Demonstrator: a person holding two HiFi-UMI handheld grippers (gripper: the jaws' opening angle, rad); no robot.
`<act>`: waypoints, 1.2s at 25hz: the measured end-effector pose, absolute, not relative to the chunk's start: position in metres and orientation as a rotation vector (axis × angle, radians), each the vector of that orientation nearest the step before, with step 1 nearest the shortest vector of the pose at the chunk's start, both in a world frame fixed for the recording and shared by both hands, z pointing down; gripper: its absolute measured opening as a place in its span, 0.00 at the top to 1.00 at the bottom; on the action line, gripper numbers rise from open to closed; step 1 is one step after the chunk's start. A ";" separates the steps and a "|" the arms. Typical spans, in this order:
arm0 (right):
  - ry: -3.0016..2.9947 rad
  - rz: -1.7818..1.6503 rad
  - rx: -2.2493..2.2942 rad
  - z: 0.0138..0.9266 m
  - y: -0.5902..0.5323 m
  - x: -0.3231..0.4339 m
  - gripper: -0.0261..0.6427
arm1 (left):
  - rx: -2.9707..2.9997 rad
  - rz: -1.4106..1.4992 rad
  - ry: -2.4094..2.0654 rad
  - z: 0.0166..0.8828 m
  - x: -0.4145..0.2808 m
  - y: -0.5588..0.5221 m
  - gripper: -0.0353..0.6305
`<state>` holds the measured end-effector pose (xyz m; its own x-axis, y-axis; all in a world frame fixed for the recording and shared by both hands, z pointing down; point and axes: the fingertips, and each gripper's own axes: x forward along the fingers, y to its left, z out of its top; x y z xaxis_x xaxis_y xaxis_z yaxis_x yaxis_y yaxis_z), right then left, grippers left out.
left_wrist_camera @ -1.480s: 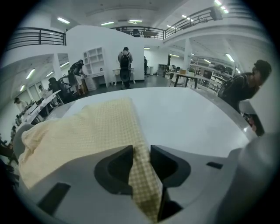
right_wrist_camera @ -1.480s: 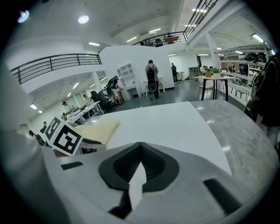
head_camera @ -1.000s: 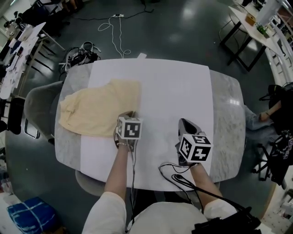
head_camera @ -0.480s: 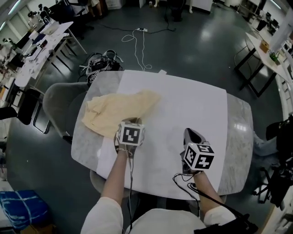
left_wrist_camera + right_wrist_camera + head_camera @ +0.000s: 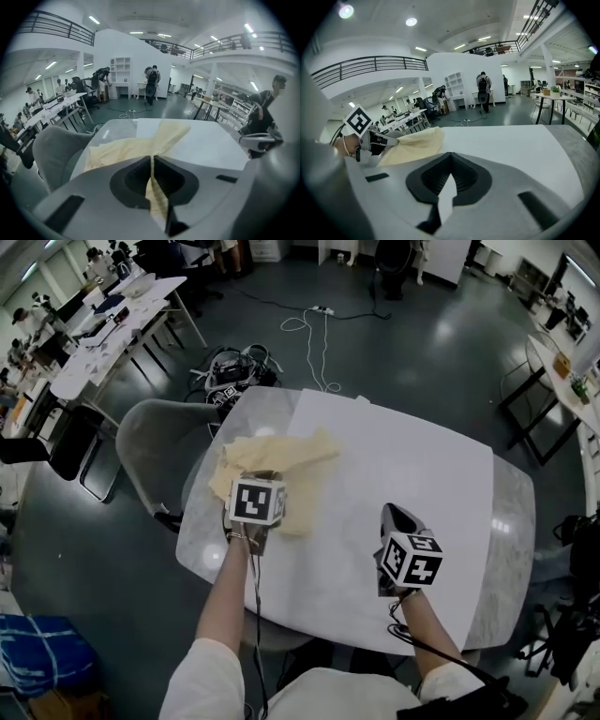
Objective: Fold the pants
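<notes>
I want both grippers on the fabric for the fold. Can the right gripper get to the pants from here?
Probably yes: only bare white sheet lies between the right gripper and the pants, whose near edge the left gripper pinches.

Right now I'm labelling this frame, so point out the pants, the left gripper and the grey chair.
pants (image 5: pixel 281 454): head view, middle of the bunched fabric.
left gripper (image 5: pixel 152 161): left gripper view, jaw tips shut on the pants.
grey chair (image 5: pixel 150 442): head view, seat shell.
</notes>
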<state>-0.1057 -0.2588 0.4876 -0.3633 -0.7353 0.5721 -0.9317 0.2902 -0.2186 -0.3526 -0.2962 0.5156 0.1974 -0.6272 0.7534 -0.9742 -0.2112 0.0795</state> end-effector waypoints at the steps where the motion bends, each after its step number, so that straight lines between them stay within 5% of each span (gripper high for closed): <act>1: -2.207 0.746 1.495 0.487 -0.259 -0.114 0.97 | 1.901 0.794 -1.499 0.514 -0.366 -0.296 0.91; 14: -2.177 0.732 1.415 0.515 -0.258 -0.168 0.97 | 1.652 0.672 -1.959 0.496 -0.543 -0.301 0.88; 30: -2.231 0.688 1.480 0.472 -0.222 -0.140 0.97 | 1.865 0.391 -1.981 0.440 -0.420 -0.226 0.88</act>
